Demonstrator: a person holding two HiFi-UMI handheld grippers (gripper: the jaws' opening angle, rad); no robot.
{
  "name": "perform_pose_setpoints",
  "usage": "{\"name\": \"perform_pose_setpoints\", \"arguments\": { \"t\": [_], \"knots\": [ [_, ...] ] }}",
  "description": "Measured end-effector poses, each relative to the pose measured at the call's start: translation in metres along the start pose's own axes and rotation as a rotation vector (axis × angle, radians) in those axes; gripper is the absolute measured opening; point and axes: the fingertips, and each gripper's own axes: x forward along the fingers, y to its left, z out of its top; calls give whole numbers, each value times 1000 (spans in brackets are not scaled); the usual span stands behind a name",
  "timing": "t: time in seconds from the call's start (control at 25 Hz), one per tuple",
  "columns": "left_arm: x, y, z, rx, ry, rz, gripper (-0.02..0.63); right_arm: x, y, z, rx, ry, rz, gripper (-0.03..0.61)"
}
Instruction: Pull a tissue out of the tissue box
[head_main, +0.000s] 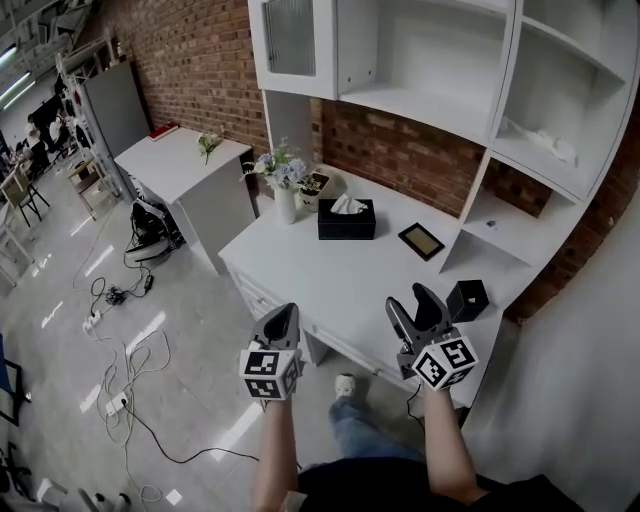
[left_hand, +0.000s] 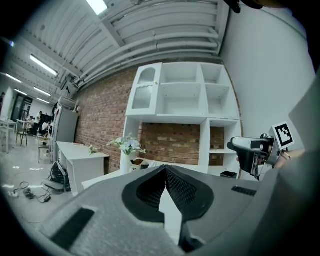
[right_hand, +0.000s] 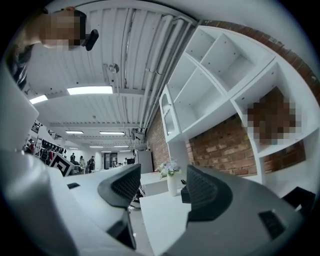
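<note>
Rough brick wall (head_main: 200, 60) backs white shelves (head_main: 430, 60) above a smooth white counter (head_main: 340, 290). The left gripper (head_main: 285, 312) has jaws pressed together on nothing; the right gripper (head_main: 412, 300) holds its jaws apart, empty. At the back sits the black rectangular tissue box (head_main: 346, 224), a white tissue (head_main: 347, 204) poking up, beside a possibly ceramic vase (head_main: 285, 207).

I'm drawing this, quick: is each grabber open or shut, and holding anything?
Left gripper: shut, holding nothing.
Right gripper: open, holding nothing.
</note>
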Motion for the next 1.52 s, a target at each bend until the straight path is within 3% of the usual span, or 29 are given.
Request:
{"name": "perform_pose_setpoints", "arguments": {
  "t": [0.76,1.12,1.52],
  "knots": [
    [209,83,-17,3,131,-2,9,197,-134,-55,83,88,-18,267],
    [306,97,-22,28,177,-68,9,267,-190,-86,117,167,-40,267],
    [355,96,-22,9,181,-166,9,304,-216,-96,122,202,-89,267]
  ]
}}
